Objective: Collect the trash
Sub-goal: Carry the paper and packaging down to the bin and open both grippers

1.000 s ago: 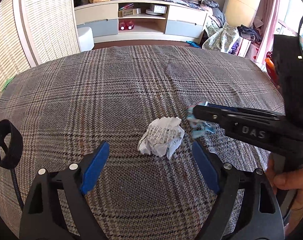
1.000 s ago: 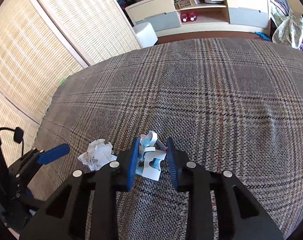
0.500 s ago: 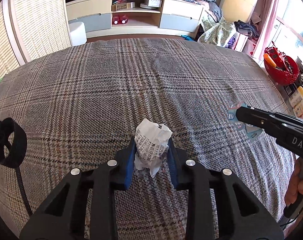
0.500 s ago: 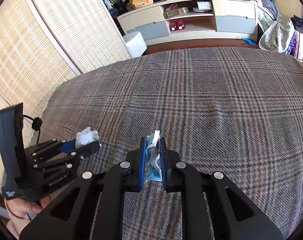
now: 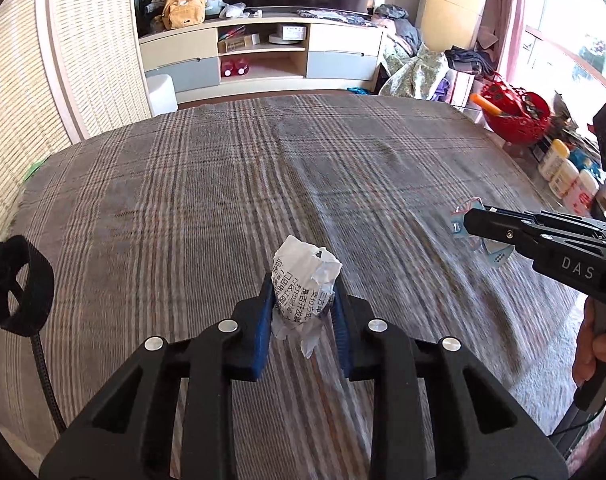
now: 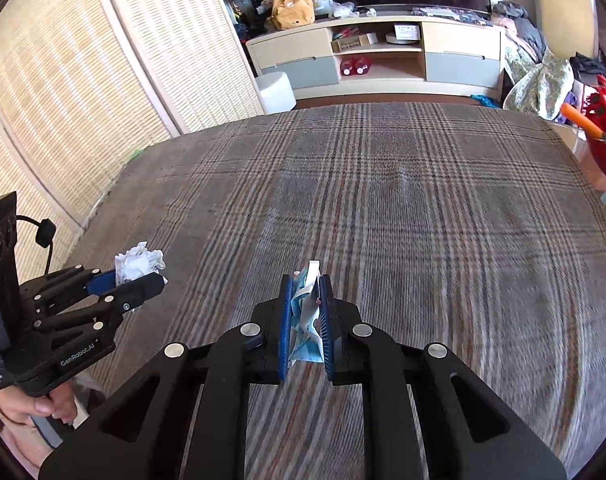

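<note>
The left claw (image 5: 303,312) is showing matt black plastic arms, bright metal rivets and blue ribbed pads, and is pinching a crumpled ball of printed white paper (image 5: 305,280). The right claw (image 6: 306,320), of the same plastic, is pressing a creased, slightly glossy blue-and-white wrapper (image 6: 305,318). Below, the plaid bedspread (image 5: 223,184) is looking like coarse, matt woven cloth.

Plaid cover (image 5: 443,320) motion-blurred lower right; red basket (image 6: 605,148) cut off by frame edge.
</note>
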`<action>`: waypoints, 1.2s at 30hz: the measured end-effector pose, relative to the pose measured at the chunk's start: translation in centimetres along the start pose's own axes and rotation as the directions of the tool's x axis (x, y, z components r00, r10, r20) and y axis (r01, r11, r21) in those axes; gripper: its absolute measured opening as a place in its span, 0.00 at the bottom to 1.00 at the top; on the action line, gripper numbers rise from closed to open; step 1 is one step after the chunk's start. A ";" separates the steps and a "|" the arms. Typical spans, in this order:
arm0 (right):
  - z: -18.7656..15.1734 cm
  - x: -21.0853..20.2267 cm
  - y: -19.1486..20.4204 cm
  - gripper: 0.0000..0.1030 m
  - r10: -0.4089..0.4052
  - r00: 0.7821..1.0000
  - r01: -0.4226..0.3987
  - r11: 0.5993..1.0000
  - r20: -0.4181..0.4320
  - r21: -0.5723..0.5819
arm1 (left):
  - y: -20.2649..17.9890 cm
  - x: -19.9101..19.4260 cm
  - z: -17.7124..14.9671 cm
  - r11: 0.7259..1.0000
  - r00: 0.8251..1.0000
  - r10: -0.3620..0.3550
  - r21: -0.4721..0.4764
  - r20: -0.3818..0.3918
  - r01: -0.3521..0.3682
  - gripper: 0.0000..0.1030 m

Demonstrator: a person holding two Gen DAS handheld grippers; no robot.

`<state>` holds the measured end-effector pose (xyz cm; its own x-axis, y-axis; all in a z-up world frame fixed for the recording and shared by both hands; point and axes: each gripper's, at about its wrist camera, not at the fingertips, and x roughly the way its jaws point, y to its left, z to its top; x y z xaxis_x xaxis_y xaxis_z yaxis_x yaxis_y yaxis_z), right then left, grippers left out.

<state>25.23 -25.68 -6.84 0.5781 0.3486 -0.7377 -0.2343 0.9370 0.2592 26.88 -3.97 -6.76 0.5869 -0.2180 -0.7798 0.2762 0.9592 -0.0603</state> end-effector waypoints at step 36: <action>-25.9 -0.3 3.5 0.15 0.070 0.993 -0.058 0.992 -0.100 0.116 | -5.4 -0.5 -25.4 0.992 0.973 -0.127 -0.040 -0.195 0.121 0.25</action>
<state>3.96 -23.05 -21.89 0.4790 0.4092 -0.7766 -0.1750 0.9115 0.3723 5.70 -4.51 -21.88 0.3873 -0.2986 -0.8723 0.3150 0.9320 -0.1792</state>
